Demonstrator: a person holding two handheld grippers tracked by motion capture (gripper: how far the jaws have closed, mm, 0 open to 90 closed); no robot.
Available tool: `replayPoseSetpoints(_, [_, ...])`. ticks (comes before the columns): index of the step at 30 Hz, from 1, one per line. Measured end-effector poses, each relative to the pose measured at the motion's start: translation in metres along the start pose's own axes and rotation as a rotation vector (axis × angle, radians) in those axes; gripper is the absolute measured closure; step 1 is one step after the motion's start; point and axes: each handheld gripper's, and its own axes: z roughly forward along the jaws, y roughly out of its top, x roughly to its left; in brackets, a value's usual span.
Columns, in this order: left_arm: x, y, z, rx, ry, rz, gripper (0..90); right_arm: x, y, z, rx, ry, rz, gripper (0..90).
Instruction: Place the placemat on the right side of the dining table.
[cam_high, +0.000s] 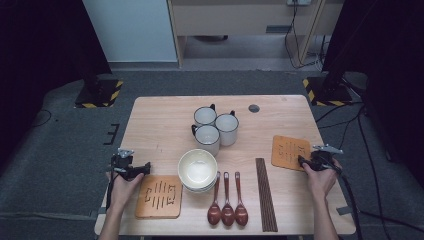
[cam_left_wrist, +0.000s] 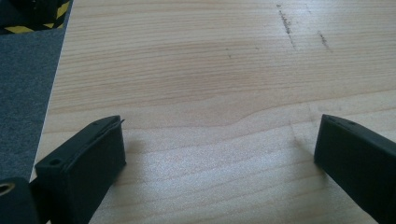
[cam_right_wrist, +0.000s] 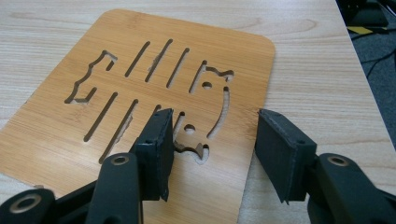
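High view: right claw (cam_high: 303, 161) at the near edge of the right bamboo trivet (cam_high: 290, 151), which lies flat on the bench (cam_high: 160, 125) toward its right side, well apart from the chopsticks (cam_high: 266, 194). Right gripper view: jaws apart, straddling the trivet's near corner (cam_right_wrist: 154, 84), one pad over the cut-out pattern, the other over bare bench just off the edge; not clamped, nothing pinched. Judged an approach for an edge grip, since a flat board offers no other purchase.

Left claw (cam_high: 146, 168) parked low on the bench, beside the far edge of the left trivet (cam_high: 159, 196). Left gripper view: jaws (cam_left_wrist: 219, 149) wide apart over bare wood, nothing between them. Judged idle, kept clear of the crockery.

Stacked bowls (cam_high: 198, 170) at centre, three mugs (cam_high: 215, 126) grouped behind, three spoons (cam_high: 227, 200) in a row in front, handles away from the person. Layout suggests a table setting awaiting distribution, with trivets to be positioned first.
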Motion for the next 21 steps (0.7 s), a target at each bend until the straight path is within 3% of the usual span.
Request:
replayPoseSetpoints(2, [0.0, 0.0, 0.0, 0.0, 0.0, 0.0, 1.1, -0.002, -0.001, 0.0, -0.006, 0.005, -0.002, 47.3])
replayPoseSetpoints(5, [0.0, 0.0, 0.0, 0.0, 0.0, 0.0, 1.1, -0.002, 0.0, -0.002, -0.03, 0.003, 0.017, 39.4])
replayPoseSetpoints(11, [0.0, 0.0, 0.0, 0.0, 0.0, 0.0, 1.1, 0.002, 0.0, -0.005, -0.038, 0.02, 0.044, 35.8])
replayPoseSetpoints(21, [0.0, 0.0, 0.0, 0.0, 0.0, 0.0, 1.1, 0.013, -0.002, 0.001, 0.0, -0.03, 0.032, 31.5])
